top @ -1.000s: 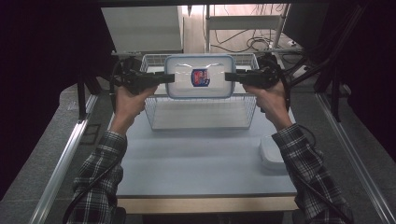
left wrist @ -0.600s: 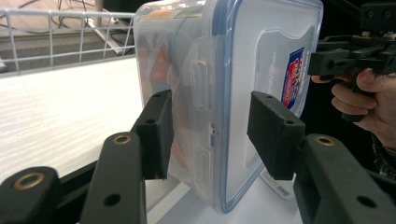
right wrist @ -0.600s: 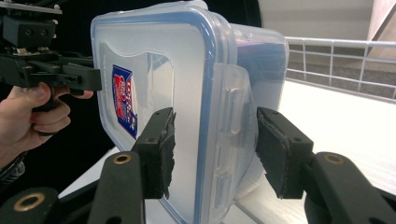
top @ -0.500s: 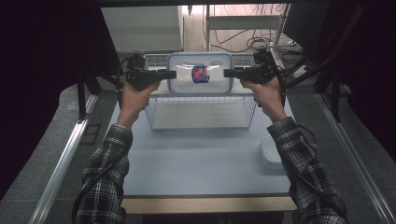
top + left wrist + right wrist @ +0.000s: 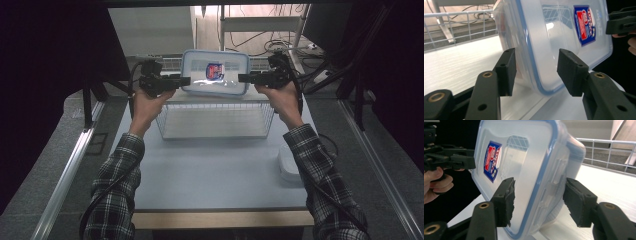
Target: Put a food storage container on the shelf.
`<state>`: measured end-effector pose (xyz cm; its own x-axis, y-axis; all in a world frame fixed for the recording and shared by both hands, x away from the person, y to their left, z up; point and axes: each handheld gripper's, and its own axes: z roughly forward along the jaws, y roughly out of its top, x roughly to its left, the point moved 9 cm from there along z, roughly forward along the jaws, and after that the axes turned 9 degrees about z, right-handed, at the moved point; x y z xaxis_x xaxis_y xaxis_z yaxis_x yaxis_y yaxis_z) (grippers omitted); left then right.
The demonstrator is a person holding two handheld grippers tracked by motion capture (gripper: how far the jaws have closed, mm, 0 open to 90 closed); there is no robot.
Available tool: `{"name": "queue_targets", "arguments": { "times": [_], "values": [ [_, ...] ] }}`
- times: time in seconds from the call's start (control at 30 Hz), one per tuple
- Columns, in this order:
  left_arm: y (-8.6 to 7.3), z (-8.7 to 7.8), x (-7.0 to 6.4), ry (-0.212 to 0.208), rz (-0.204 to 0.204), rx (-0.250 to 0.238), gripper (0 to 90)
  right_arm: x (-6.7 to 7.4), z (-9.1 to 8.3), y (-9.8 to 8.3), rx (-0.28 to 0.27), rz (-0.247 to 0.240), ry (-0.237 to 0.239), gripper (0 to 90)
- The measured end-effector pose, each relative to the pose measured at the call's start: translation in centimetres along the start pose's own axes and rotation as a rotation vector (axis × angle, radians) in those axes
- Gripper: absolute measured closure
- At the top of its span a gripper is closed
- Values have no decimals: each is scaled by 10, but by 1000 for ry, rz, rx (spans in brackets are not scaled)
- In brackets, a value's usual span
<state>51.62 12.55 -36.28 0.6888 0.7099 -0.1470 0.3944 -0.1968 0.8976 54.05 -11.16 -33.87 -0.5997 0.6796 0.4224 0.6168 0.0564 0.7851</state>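
I've got the box (image 5: 215, 73) standing on edge on the white surface at the far end of the basket (image 5: 215, 122), so the carrying looks done. My right gripper (image 5: 243, 78) has just been opening, its jaws apart around the box's rim without pressing. My left gripper (image 5: 185, 80) also stands apart astride the other edge, so only backing both away looks left.

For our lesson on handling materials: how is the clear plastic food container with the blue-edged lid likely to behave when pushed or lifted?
The container looks stiff: its walls keep their shape. It seems empty and see-through, so probably light. Standing tilted on one edge on the white shelf, it could easily tip, and its glossy lid may slip between the left tongs or right tongs.
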Motion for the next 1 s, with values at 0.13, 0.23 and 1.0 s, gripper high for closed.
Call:
{"name": "queue_targets", "arguments": {
  "times": [0.13,0.23,1.0],
  "values": [
    [-4,3,1,-13,-22,15,497,-2,2,0,8,15,-7,390],
    [-3,4,2,-21,-41,-1,492,-4,4,1,10,26,-10,378],
    [8,7,9,54,-56,-31,437,-7,7,6,-21,-32,-133,506]
  ]
}}
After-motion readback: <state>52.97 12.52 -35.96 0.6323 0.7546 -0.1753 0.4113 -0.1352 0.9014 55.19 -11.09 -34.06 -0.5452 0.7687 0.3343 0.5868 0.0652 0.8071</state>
